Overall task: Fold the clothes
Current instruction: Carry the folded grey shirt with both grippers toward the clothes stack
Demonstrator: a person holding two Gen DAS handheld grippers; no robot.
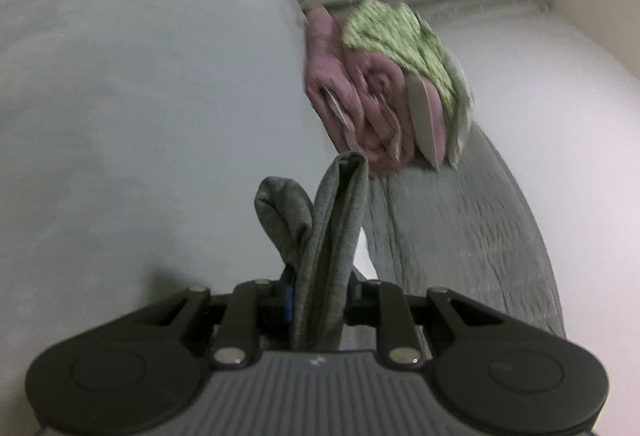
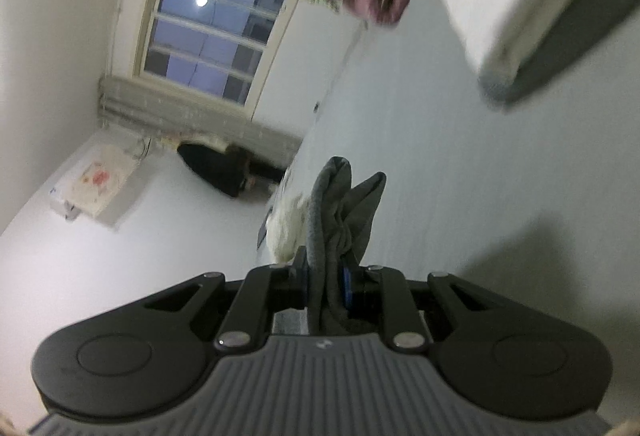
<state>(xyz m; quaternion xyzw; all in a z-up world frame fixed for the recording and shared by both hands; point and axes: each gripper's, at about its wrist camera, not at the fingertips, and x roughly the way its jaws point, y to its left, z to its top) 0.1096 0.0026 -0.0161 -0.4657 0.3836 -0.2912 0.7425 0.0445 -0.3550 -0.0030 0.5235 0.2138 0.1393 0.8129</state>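
I'm pinching the grey garment (image 1: 328, 236) with both grippers: left gripper (image 1: 320, 296) and right gripper (image 2: 326, 284) are each clamping its bunched fabric, with pink and green folded clothes (image 1: 380, 96) lying at 1 o'clock.

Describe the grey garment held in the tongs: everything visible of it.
The grey garment looks like soft knit jersey with a stitched hem edge. In the left wrist view a folded band of it sticks up from the left tongs, which are shut on it, with a rounded fold beside. In the right wrist view the right tongs pinch another bunched, creased part. The rest is out of sight. Only the tongs visibly touch it.
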